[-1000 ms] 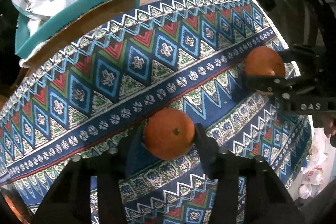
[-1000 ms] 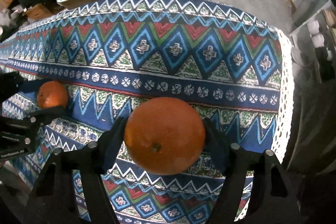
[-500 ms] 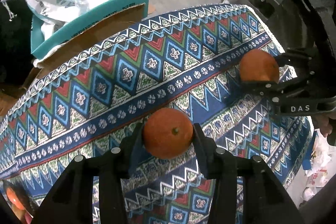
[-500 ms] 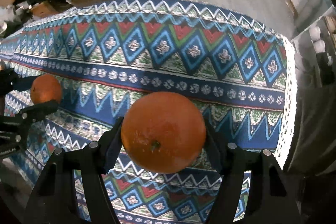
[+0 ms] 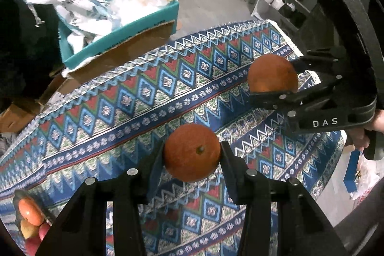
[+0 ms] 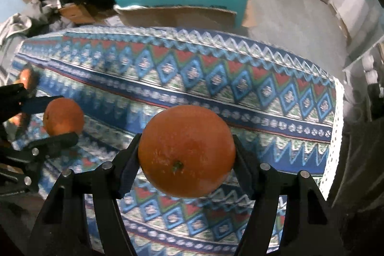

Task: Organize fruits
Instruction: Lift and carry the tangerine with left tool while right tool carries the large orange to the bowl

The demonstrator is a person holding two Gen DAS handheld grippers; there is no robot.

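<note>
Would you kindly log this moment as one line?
left gripper: shut on small orange | right gripper: shut on large orange | both above patterned tablecloth

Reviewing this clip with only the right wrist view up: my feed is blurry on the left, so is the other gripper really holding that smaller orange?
Observer: Yes, the left gripper is shut on its orange, stem facing the camera.
Operator: Anything else near it?
Observer: A glass bowl of reddish and yellow fruit sits at that view's lower left.
Operator: And my side?
Observer: A hand shows behind the right gripper.
</note>
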